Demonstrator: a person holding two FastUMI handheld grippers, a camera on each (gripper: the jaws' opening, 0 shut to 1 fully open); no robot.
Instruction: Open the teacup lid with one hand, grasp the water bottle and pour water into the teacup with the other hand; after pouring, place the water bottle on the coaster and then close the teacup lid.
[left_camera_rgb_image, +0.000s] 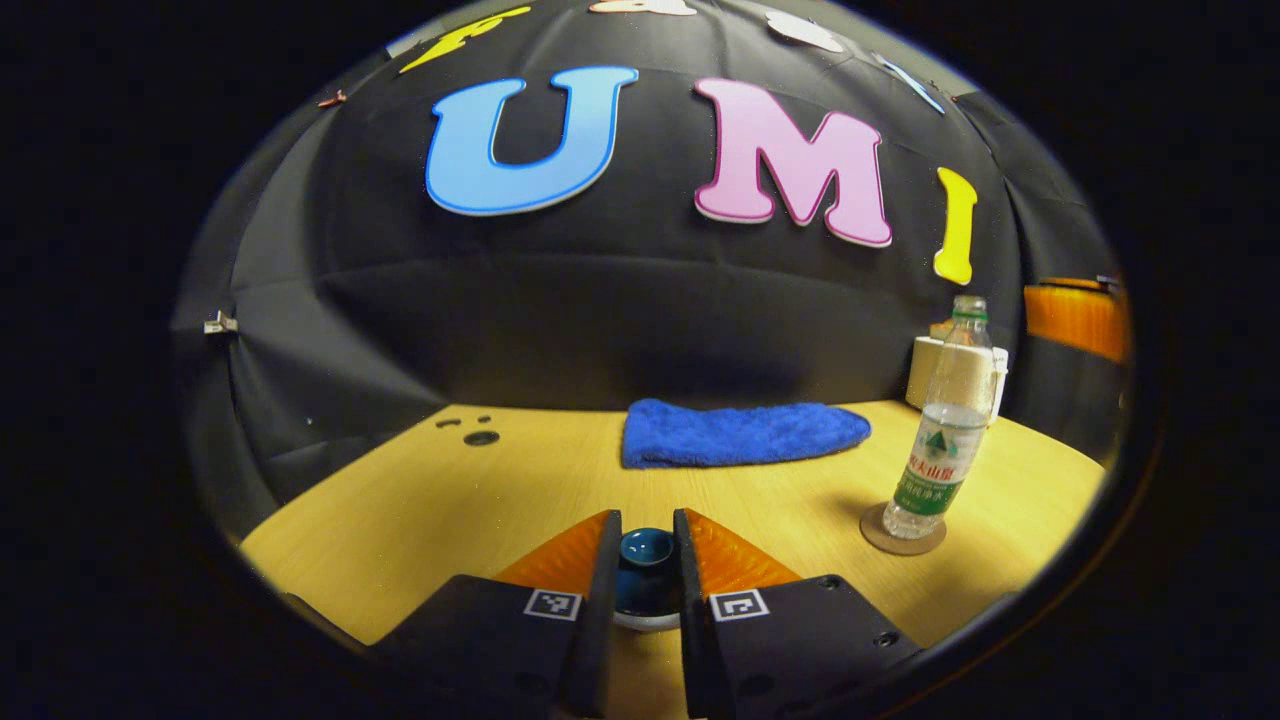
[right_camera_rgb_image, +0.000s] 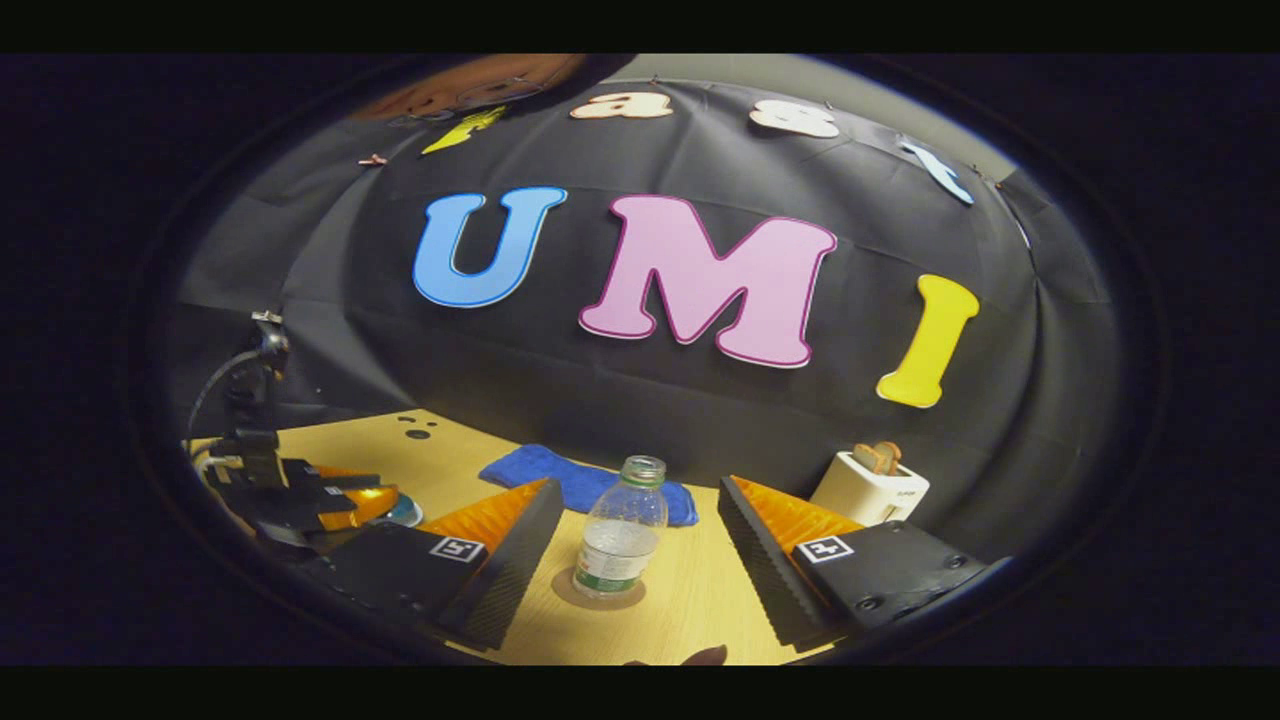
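left gripper (left_camera_rgb_image: 645, 565) clamped on lid (left_camera_rgb_image: 645, 575); right gripper (right_camera_rgb_image: 640, 555) stood apart around bottle (right_camera_rgb_image: 622, 540), not touching, bottle upright on coaster (right_camera_rgb_image: 600, 598).

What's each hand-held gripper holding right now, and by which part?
Left hand-held gripper is shut on the teacup lid, clamping its knob. Right hand-held gripper is open, holding nothing; the water bottle stands free on the coaster.

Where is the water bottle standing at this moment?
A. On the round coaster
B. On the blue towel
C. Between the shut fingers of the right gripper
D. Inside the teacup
A: the water bottle stands upright on the round coaster, while the right gripper is open around it without touching.
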